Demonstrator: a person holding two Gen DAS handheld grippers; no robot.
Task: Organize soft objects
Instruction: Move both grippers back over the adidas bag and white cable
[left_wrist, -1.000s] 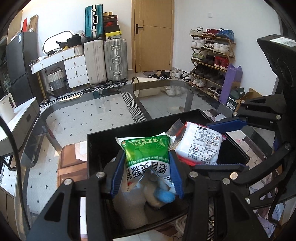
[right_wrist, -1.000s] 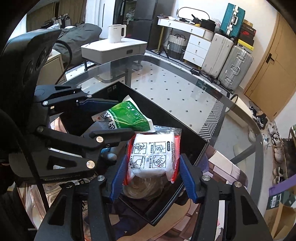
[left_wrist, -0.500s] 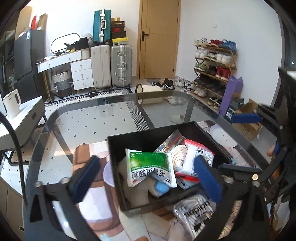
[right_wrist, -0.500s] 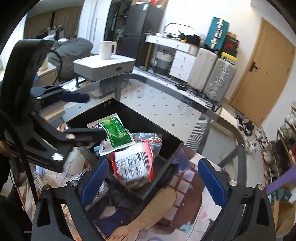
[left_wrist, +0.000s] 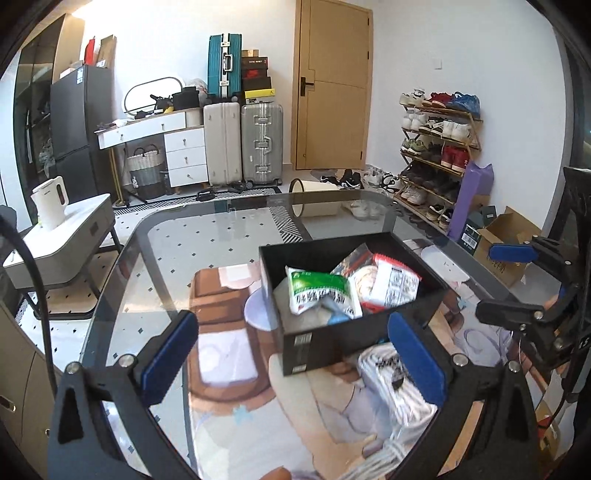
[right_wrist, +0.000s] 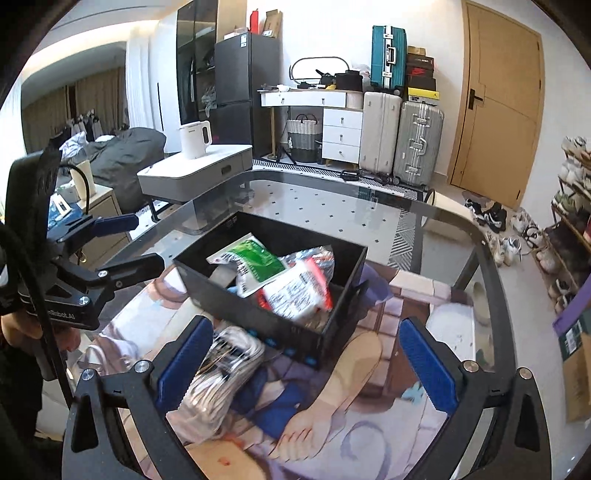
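Daylight is brightening white walls around a closed wooden door (left_wrist: 332, 85). Suitcases (left_wrist: 242, 142) are standing beside a white drawer unit (left_wrist: 184, 155), with a dark refrigerator (left_wrist: 79, 125) at left. A loaded shoe rack (left_wrist: 437, 147) is lining the right wall. A white kettle (right_wrist: 194, 139) is sitting on a low white cabinet (right_wrist: 195, 175).

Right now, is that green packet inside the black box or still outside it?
Inside. The green packet lies in the black box on other items, beside a red-and-white packet, with nothing gripping it.

Home entryway: suitcases (left_wrist: 260, 142), shoe rack (left_wrist: 437, 155).
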